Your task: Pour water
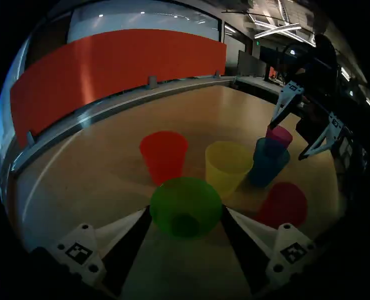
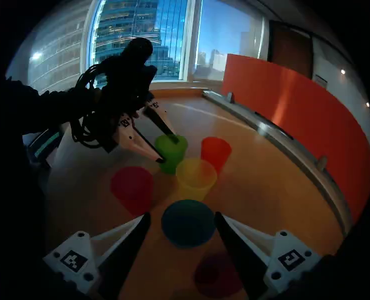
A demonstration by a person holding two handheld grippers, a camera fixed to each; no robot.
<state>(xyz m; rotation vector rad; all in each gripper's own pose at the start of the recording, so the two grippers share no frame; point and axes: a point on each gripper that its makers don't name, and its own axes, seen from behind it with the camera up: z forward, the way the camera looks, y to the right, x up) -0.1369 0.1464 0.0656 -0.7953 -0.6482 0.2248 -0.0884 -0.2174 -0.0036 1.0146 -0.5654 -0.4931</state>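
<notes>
The cups are thin, see-through plastic, so they will be light, a little slick and ready to flex if squeezed hard. Taking hold across the wall just under the rim looks safest. The left tongs (image 1: 185,216) are narrowed onto the green cup (image 1: 185,206), a finger against each side of its wall. The right tongs (image 2: 182,220) stand wide around the blue cup (image 2: 187,225), with a sliver of table showing beside one finger, so that cup is straddled and not yet pinched. Whether either cup holds water cannot be told (both insides look dark and still). Room is tight. The yellow cup (image 1: 227,162) stands just beside both, between green and blue. The orange cup (image 1: 163,152) is near the green one, the red cup (image 1: 284,204) is close on the other side, and a pink cup (image 1: 280,134) touches or nearly touches the blue. A lift straight up before any tilt would probably keep the neighbours from being knocked. The table (image 1: 100,170) has open wood toward the rail (image 1: 110,107) and the orange panel (image 1: 120,60) behind it, well apart from the cluster.
</notes>
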